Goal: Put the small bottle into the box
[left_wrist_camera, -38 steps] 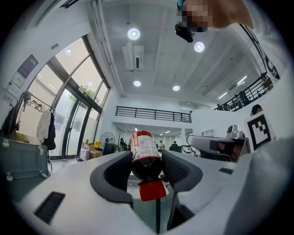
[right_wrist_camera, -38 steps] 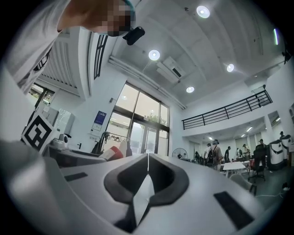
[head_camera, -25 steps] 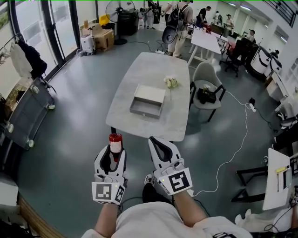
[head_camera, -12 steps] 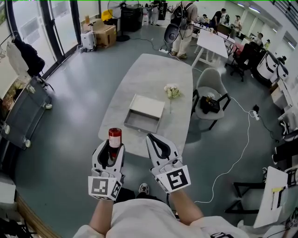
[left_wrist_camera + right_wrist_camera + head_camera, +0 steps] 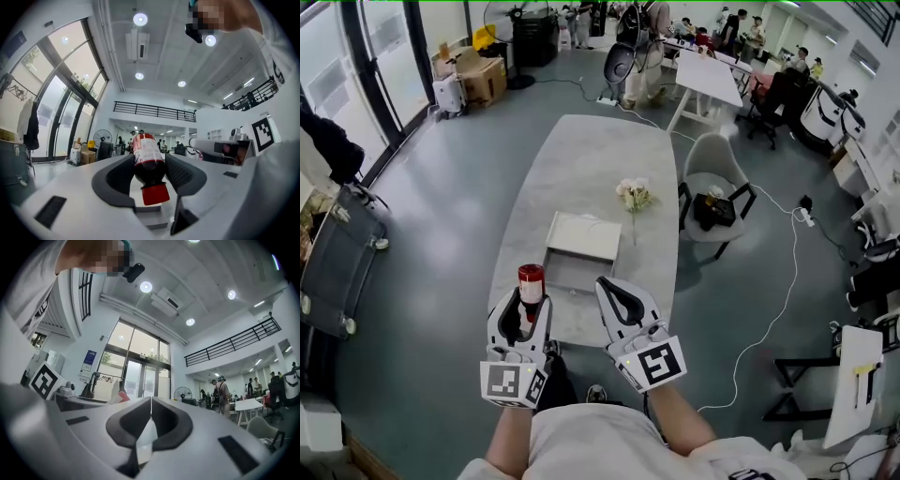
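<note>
Red-capped small bottle (image 5: 531, 281) sits clamped in the left gripper (image 5: 525, 305); the right gripper (image 5: 614, 287) is closed, empty.

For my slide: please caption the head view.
Left gripper holds the small bottle near the table with the box; right gripper shut, empty.
</note>
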A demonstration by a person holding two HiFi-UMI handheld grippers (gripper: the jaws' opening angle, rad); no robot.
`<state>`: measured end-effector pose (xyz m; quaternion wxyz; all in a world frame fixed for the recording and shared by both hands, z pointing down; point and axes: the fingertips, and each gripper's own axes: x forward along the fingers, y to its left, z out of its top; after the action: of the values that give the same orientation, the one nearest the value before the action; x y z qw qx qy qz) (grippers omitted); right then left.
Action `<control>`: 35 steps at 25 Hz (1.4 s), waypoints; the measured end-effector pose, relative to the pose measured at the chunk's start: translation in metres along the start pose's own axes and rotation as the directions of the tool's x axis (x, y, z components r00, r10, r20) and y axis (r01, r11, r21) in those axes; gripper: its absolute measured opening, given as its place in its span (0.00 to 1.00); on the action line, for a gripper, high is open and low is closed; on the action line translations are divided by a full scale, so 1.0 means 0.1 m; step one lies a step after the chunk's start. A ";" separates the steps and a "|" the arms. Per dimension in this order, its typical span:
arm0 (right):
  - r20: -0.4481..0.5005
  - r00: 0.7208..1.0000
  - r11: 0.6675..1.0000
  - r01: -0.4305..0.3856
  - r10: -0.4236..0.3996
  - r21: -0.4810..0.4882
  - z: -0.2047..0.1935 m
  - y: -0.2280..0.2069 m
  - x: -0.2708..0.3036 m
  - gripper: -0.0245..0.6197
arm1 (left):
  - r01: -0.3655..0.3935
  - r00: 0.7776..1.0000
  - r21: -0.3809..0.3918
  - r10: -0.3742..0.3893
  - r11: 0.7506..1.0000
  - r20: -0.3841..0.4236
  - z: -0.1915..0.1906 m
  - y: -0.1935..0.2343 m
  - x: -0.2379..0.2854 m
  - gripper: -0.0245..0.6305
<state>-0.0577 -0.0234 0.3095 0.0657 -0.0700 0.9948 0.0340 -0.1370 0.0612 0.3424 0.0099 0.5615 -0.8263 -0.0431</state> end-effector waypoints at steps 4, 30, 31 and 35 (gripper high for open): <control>-0.009 0.999 0.999 0.036 -0.036 -0.001 -0.08 -0.20 0.42 0.08 | 0.061 0.998 -0.007 -0.061 0.998 -0.014 -0.05 0.26 0.43 0.38; -0.233 0.888 0.914 0.406 -0.395 -0.001 -1.00 -1.22 1.17 0.08 | 0.554 0.805 0.048 -0.519 0.831 -0.288 -0.78 0.61 2.20 0.38; -0.246 0.883 0.911 0.413 -0.399 0.007 -1.08 -1.22 1.14 0.08 | 0.568 0.793 0.058 -0.527 0.821 -0.308 -0.86 0.59 2.19 0.38; -0.287 0.862 0.896 0.444 -0.418 0.026 -1.33 -1.28 1.01 0.08 | 0.633 0.737 0.101 -0.557 0.768 -0.384 -1.13 0.47 2.21 0.38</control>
<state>-0.1554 -0.1732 0.4202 -0.0633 -0.2916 0.9537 -0.0371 -0.2545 -0.1336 0.4520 0.0707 0.7934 -0.5870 0.1450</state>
